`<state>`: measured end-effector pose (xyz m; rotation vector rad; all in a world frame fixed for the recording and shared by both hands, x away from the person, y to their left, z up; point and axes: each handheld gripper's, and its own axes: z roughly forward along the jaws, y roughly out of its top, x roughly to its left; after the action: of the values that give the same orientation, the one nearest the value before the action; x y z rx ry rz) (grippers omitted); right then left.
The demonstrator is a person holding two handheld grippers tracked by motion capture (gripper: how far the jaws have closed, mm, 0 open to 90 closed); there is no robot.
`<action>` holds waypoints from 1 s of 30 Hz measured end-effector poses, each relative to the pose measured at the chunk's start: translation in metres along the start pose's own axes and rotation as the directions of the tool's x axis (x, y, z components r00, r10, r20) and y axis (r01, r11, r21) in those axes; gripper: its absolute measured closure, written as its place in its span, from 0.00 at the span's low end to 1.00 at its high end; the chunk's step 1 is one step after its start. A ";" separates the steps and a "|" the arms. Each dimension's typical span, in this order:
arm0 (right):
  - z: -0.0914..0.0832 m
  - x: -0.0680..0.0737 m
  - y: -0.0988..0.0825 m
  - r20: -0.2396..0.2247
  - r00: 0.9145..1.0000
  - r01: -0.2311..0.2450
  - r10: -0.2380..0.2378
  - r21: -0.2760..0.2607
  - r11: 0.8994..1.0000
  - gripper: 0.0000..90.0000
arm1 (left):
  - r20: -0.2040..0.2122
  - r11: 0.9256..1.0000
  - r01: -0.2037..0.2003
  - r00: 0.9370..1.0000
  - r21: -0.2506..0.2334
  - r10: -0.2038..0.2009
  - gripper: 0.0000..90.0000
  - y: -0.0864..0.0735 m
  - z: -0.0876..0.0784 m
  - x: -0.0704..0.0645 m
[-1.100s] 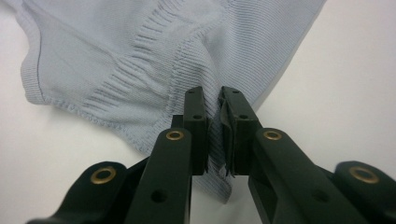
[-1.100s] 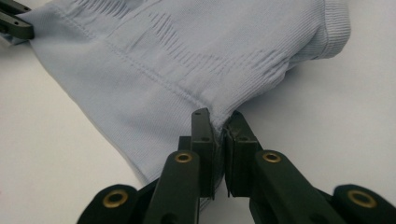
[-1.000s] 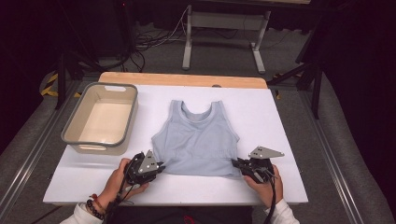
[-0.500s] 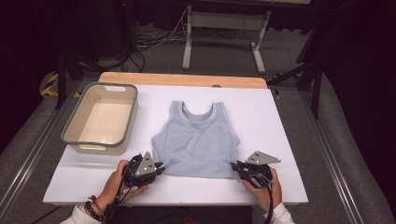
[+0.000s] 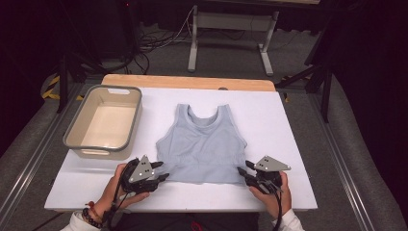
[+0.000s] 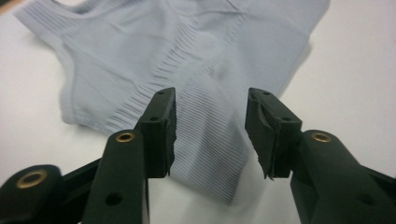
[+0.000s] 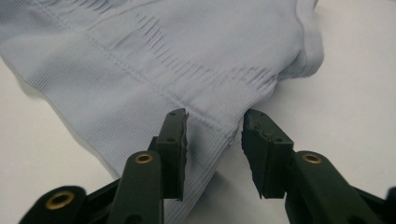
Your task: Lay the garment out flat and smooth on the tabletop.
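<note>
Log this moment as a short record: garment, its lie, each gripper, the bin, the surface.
garment: light grey ribbed tank top
lie: spread flat, neck away from the person, hem toward them
left gripper: at the hem's left corner, jaws just been opening, cloth between them, pads off it
right gripper: at the hem's right corner, jaws just been opening, cloth between them, pads off it
bin: beige tub with grey rim, empty, left of the top
surface: white board on a wooden table

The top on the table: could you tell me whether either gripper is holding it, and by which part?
Nothing is held. Both grippers' jaws have just been opening: the left gripper and right gripper each straddle a bottom corner of the top without pinching it.
</note>
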<state>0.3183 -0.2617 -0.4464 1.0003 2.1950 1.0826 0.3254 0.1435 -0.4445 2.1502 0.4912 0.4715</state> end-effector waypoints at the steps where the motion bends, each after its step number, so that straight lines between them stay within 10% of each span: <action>1: -0.002 0.000 0.001 0.004 1.000 0.012 -0.012 -0.019 1.000 0.65 | -0.001 1.000 -0.003 1.000 -0.014 0.003 0.58 0.001 -0.001 0.001; 17: -0.012 0.000 0.016 0.007 0.998 0.070 -0.070 -0.222 0.972 0.36 | -0.062 0.987 -0.014 0.998 -0.159 0.004 0.32 -0.001 -0.022 0.011; 30: -0.017 0.002 0.016 0.023 0.997 0.081 -0.078 -0.297 0.951 0.15 | -0.044 0.984 0.005 0.999 -0.177 -0.013 0.13 -0.016 -0.025 0.009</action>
<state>0.3121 -0.2612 -0.4242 0.7756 1.9676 1.3183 0.3181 0.1729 -0.4419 1.9699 0.4660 0.5393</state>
